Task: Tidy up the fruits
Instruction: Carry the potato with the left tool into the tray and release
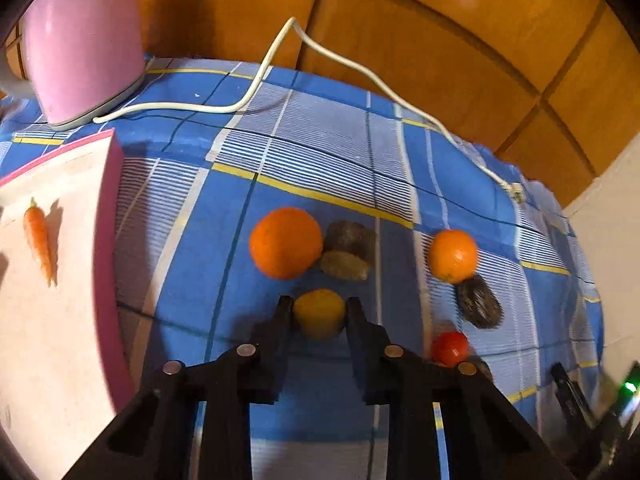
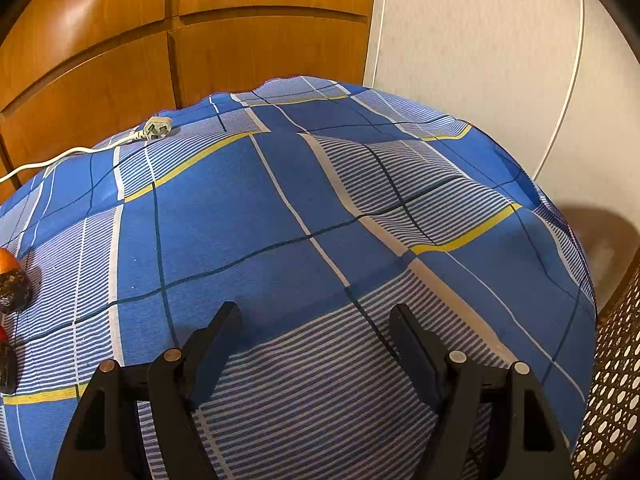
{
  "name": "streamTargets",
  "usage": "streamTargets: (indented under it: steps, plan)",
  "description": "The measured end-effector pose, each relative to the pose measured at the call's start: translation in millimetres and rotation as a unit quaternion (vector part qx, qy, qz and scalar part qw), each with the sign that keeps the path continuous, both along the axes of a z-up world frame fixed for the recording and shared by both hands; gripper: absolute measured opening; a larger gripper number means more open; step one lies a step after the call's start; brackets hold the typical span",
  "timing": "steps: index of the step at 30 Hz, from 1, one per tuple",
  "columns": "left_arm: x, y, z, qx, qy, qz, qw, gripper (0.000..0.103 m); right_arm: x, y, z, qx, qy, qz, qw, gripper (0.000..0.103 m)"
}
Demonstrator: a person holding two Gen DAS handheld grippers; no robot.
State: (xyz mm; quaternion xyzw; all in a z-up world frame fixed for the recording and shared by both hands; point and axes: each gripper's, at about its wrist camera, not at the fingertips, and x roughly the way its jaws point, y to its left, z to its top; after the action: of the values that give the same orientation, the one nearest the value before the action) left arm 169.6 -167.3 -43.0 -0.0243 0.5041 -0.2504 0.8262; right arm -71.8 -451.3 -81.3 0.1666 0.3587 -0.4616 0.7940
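Yellow and round, the lemon (image 1: 319,313) sits between the fingers of the left gripper (image 1: 319,309), and both fingers look to be touching its sides, so I judge the claw closed on it, low over the blue checked cloth (image 1: 208,288). It lies at the near middle of the cloth, just nearer than the big orange (image 1: 285,242) and the two brown fruits (image 1: 349,250) beside it.

The step in hand seems to be lifting the lemon to carry it left to the pink tray (image 1: 64,280), where a carrot (image 1: 39,236) already lies. To do it well, hold the squeeze firm but not hard, since a round fruit can squirt out forward. Lift straight up first so the fingertips clear the brown fruits just beyond, then clear the raised pink rim before lowering.

Further right lie a smaller orange (image 1: 453,255), a dark fruit (image 1: 479,306) touching it, and a tomato (image 1: 450,348). A pink kettle (image 1: 80,44) stands at the far left, its white cord (image 1: 360,70) trailing across.

Only the right wrist view shows the right gripper (image 2: 315,322), spread wide and empty over bare cloth, plus the cord's plug (image 2: 157,129) and a woven basket (image 2: 616,380) at the right edge. The lemon, tray and left gripper appear only in the left wrist view.
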Motion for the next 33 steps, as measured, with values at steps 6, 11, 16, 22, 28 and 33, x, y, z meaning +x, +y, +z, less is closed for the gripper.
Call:
streamTargets:
  steps: [6, 11, 16, 22, 28, 33]
  plan:
    - [-30.6, 33.5, 18.2, -0.028, -0.011, -0.005, 0.9995, 0.026, 0.6, 0.3, -0.1, -0.001, 0.001, 0.000, 1.000, 0.078]
    - [-53.9, 67.5, 26.0, -0.049, -0.007, 0.017, 0.9986, 0.026, 0.7, 0.3, -0.1, -0.001, 0.001, 0.000, 1.000, 0.078]
    - [-75.4, 105.5, 30.7, -0.055, -0.020, 0.044, 0.9973, 0.026, 0.8, 0.6, -0.2, -0.001, 0.001, 0.000, 1.000, 0.078]
    - [-85.3, 167.9, 27.0, -0.069, -0.014, 0.113, 0.9911, 0.026, 0.9, 0.6, -0.3, -0.001, 0.001, 0.000, 1.000, 0.078]
    - [-94.8, 224.4, 19.9, -0.078, -0.010, 0.175, 0.9814, 0.026, 0.9, 0.6, -0.3, -0.001, 0.001, -0.001, 1.000, 0.078]
    - [-87.8, 243.8, 20.5, -0.082, -0.018, 0.187, 0.9787, 0.026, 1.0, 0.6, -0.4, -0.001, 0.001, -0.001, 1.000, 0.078]
